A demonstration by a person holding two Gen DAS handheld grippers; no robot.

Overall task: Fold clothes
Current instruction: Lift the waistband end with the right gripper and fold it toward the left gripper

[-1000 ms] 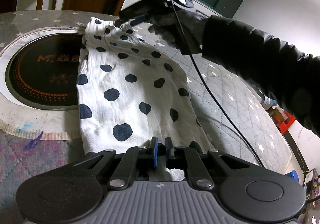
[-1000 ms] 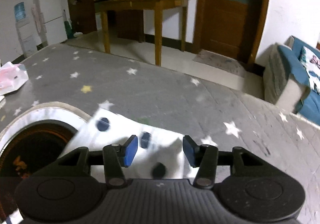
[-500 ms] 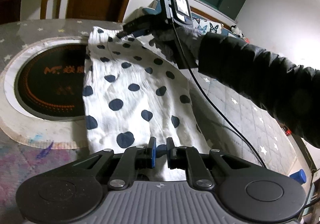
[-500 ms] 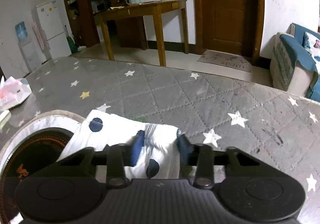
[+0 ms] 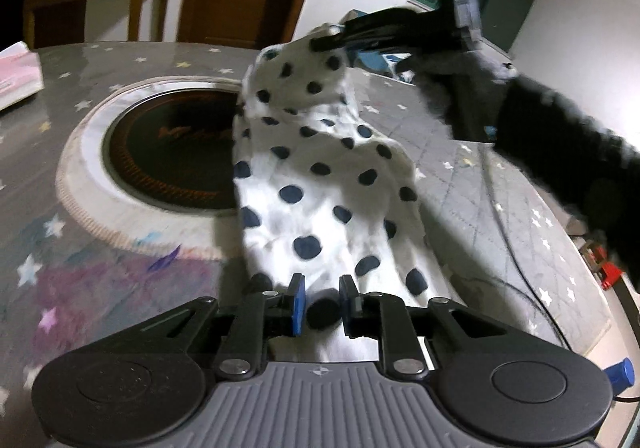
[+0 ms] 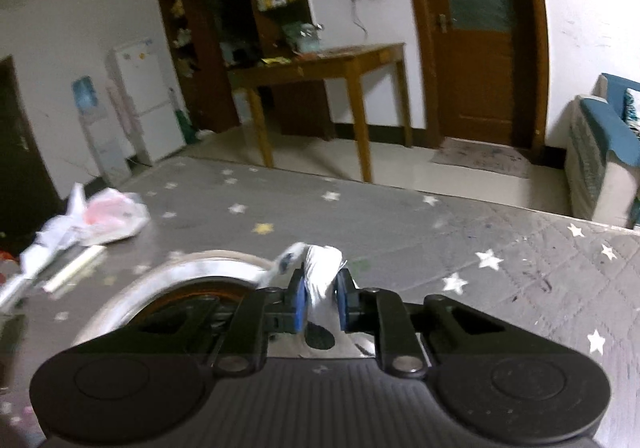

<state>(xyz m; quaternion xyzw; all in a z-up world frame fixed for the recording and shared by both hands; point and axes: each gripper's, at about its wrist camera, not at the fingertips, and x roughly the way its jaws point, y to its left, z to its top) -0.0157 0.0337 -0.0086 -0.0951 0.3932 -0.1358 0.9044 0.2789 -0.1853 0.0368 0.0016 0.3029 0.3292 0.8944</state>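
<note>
A white cloth with dark blue dots (image 5: 320, 175) stretches across the grey star-patterned table cover (image 5: 480, 187). Its far corner hangs raised off the table. My right gripper (image 5: 332, 41) pinches that corner; in the right wrist view its jaws (image 6: 320, 288) are closing, with bunched cloth (image 6: 322, 260) pressed between the blue pads. My left gripper (image 5: 322, 298) is at the near end of the cloth. Its jaws are opening: the pads stand apart, with the cloth and one dark dot showing in the gap.
A round black hotplate with a pale ring (image 5: 176, 151) is set in the table left of the cloth. A black sleeve (image 5: 580, 151) and a cable (image 5: 504, 232) cross the right side. A crumpled plastic bag (image 6: 104, 215) lies far left. A wooden table (image 6: 332, 59) and a sofa (image 6: 604, 151) stand beyond.
My right gripper has shut on the far corner and lifted it off the table. My left gripper's pads, shut a second ago, now stand apart.
</note>
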